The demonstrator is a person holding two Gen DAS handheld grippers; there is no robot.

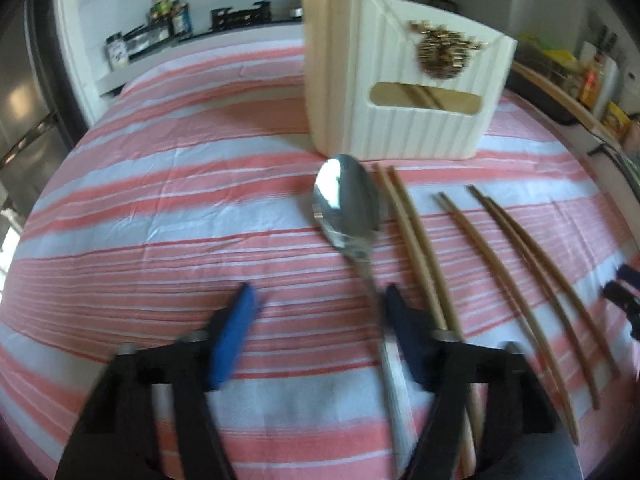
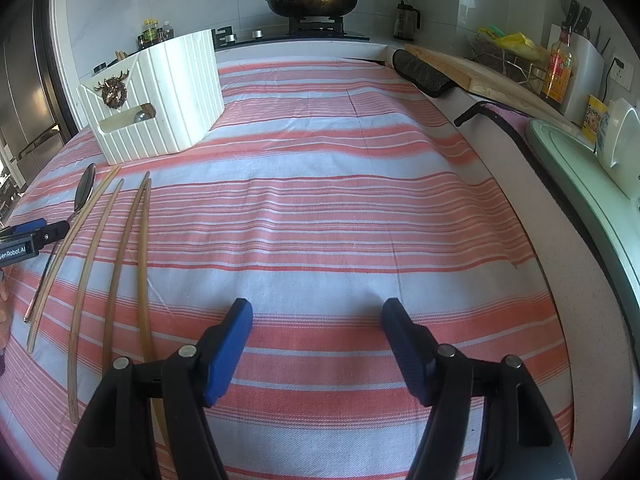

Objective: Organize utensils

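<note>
A metal spoon point(image 1: 347, 200) lies on the striped cloth, bowl toward a white ribbed utensil box point(image 1: 404, 80). My left gripper point(image 1: 320, 300) is open low over the cloth; the spoon's handle runs just inside its right finger point(image 1: 404, 332). Several wooden chopsticks point(image 1: 516, 264) lie to the right of the spoon. In the right wrist view my right gripper point(image 2: 318, 312) is open and empty above bare cloth, with the chopsticks point(image 2: 116, 264), the spoon point(image 2: 84, 190), the box point(image 2: 160, 100) and the left gripper point(image 2: 40, 232) to its left.
A pan point(image 2: 312, 0) sits on the stove behind the table. A cutting board point(image 2: 480, 72), bottles and a kettle point(image 2: 618, 140) line the counter on the right. The striped cloth point(image 2: 340, 200) covers the table.
</note>
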